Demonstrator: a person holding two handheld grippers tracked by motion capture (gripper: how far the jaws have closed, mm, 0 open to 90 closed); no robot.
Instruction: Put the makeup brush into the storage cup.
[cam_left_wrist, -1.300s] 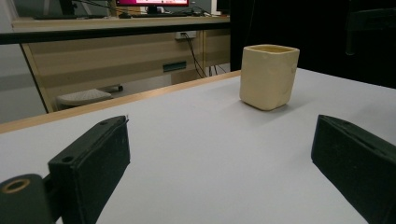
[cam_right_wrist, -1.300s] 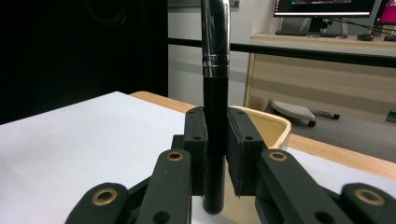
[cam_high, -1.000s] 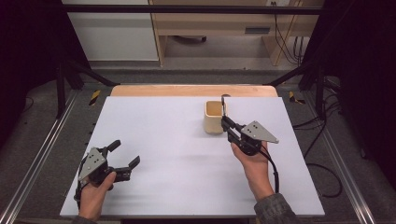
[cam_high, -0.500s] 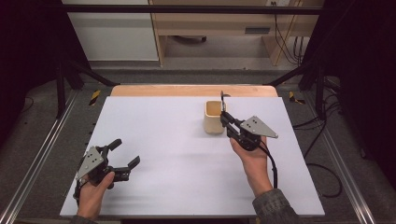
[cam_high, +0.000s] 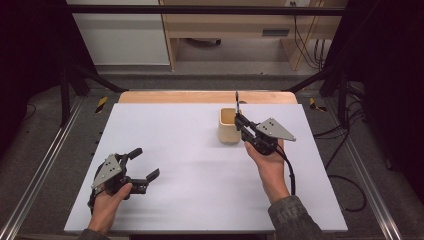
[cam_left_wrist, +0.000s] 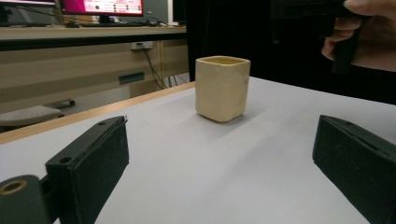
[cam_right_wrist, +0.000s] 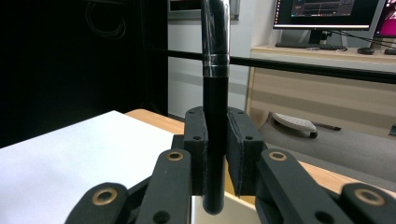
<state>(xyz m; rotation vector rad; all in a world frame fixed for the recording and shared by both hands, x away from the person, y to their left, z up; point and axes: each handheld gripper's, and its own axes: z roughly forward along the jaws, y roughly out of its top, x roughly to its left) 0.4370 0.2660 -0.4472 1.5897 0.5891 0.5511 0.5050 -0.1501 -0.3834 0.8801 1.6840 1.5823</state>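
The right gripper (cam_high: 239, 119) is clamping an upright black pen (cam_right_wrist: 215, 116) with a silver band, holding it over the rim of the cream square cup (cam_high: 229, 126) standing on the white table (cam_high: 190, 150). The left gripper (cam_high: 142, 165) is resting released, jaws apart, near the table's front left. No lettering is legible on pen or cup.

1. The white table (cam_high: 190, 150) lies bare between the left gripper (cam_high: 145, 165) and the cup (cam_high: 229, 126).
2. Beside the cup, the right gripper (cam_high: 239, 117) and its upright pen (cam_right_wrist: 215, 93) block passage.
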